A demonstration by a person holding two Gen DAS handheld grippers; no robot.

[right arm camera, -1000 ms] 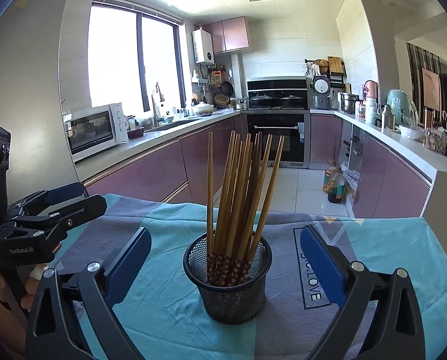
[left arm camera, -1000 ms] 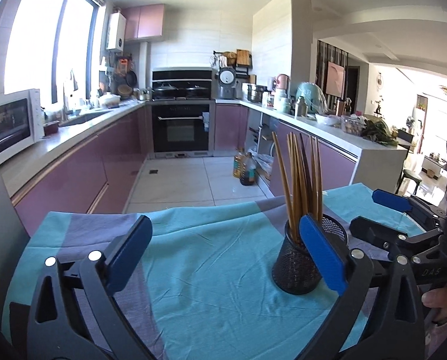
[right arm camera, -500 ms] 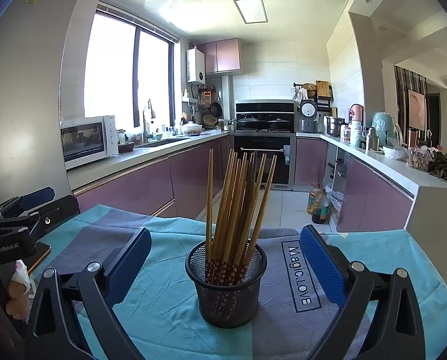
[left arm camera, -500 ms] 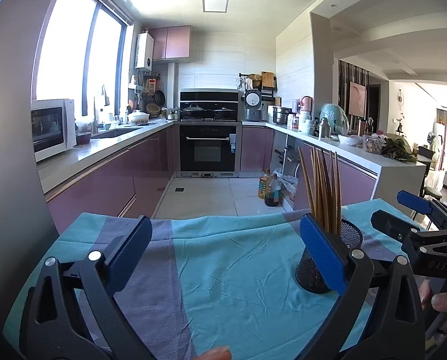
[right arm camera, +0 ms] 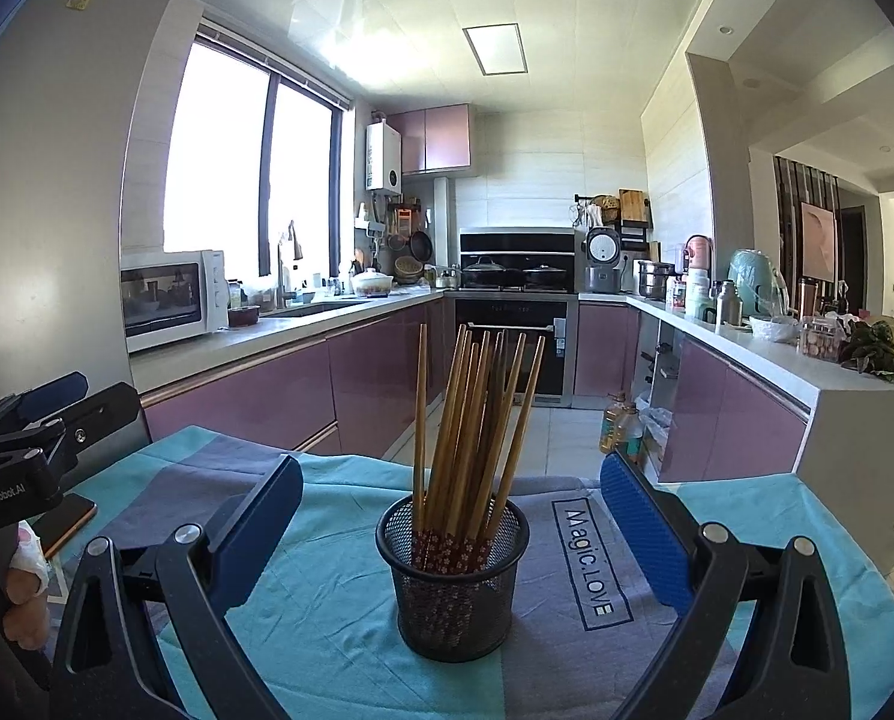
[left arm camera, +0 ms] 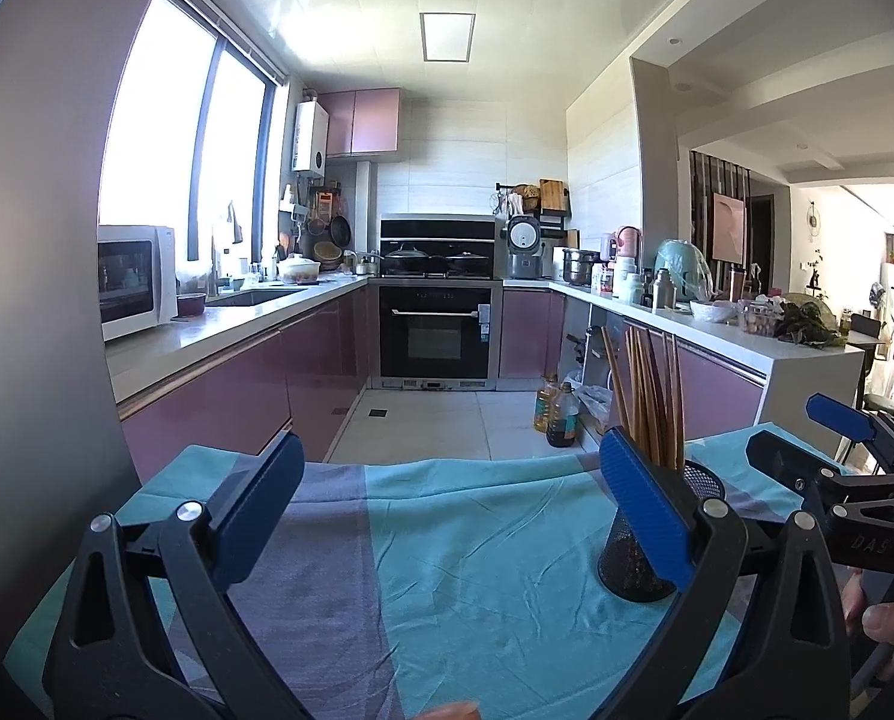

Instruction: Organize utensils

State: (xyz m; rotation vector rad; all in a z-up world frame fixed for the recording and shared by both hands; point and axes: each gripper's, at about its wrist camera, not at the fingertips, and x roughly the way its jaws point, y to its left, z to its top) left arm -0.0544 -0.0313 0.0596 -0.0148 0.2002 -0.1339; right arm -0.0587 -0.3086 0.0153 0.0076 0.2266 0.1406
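Both tongs, left (left arm camera: 447, 516) and right (right arm camera: 452, 531), are spread and empty; a careless nudge could topple the black mesh cup (right arm camera: 453, 582) of wooden chopsticks (right arm camera: 471, 420).

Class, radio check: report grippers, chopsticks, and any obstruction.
Left gripper open, empty. Right gripper open, empty, facing the holder. Chopsticks upright in holder. Nothing in the way.

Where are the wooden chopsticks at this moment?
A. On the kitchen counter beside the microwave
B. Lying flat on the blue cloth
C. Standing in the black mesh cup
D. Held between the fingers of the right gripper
C: the chopsticks stand upright, fanned out, inside the black mesh cup on the blue cloth; the right gripper is open and holds nothing.
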